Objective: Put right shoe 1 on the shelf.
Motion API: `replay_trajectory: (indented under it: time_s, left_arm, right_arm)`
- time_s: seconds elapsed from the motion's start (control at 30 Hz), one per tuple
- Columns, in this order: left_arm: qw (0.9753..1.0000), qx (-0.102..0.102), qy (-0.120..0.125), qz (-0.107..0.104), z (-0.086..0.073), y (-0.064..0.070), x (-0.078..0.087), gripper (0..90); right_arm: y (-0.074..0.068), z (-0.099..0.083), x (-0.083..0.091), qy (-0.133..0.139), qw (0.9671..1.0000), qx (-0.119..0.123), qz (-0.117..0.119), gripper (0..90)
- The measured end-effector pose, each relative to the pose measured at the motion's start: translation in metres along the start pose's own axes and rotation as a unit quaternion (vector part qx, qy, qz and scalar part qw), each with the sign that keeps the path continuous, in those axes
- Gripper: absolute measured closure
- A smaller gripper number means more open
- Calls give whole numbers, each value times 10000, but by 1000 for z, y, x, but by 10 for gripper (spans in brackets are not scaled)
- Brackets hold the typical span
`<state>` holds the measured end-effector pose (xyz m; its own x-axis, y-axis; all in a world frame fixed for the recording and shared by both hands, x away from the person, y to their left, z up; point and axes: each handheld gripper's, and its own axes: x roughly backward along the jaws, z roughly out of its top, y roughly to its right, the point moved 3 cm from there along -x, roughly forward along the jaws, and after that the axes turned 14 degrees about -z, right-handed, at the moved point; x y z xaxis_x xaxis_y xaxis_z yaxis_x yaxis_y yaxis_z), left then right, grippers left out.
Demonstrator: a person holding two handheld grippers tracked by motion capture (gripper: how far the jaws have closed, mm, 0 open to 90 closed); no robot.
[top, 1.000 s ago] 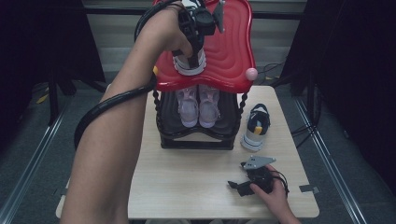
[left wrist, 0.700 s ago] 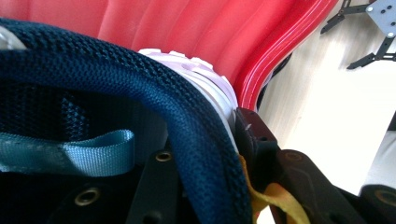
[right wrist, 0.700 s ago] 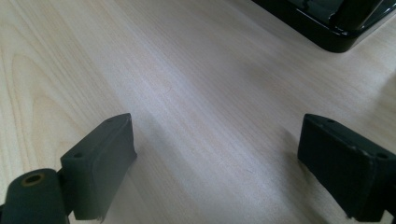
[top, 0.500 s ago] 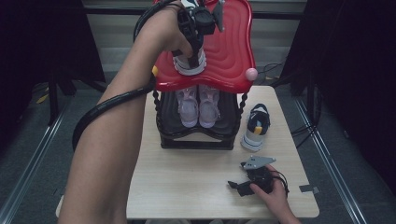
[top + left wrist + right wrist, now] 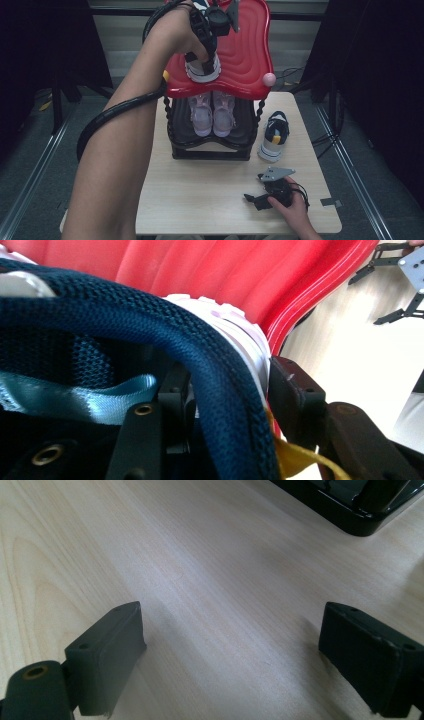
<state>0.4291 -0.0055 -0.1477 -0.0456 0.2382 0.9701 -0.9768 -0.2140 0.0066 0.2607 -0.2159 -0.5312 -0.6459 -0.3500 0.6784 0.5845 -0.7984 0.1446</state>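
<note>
Pale wood surface [image 5: 210, 200]: high view counted four shoes, left gripper view alone showed left gripper [image 5: 206, 50] jaws pinching the navy sneaker's [image 5: 210, 375] heel collar atop the red rack [image 5: 245, 55]; right gripper [image 5: 267, 195] jaws spread.

Looks like a lab or recording rig, not a home. Small wood table [image 5: 200, 200] stands alone on grey floor [image 5: 45, 165], with metal rails [image 5: 30, 165] running along both sides. Black curtains [image 5: 380, 75] close it in left and right. Loose cables [image 5: 290, 75] lie behind the table, and a tape patch [image 5: 331, 202] marks the tabletop. The props look staged: red-topped shoe rack [image 5: 250, 55], a few sneakers [image 5: 272, 135].
</note>
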Motion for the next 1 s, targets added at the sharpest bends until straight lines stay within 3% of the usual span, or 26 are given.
replay_trajectory:
  time_s: [0.23,0.43,1.0]
  left_arm:
    - [9998,158,53,78,0,1,3,465]
    - [9995,280,145,19,-1,2,8,441]
    - [9988,398,260,70,-10,5,19,403]
  right_arm:
    - [0,0,0,0,10000,1,-1,103]
    - [0,0,0,2,10000,2,-1,103]
    - [0,0,0,0,10000,-1,0,103]
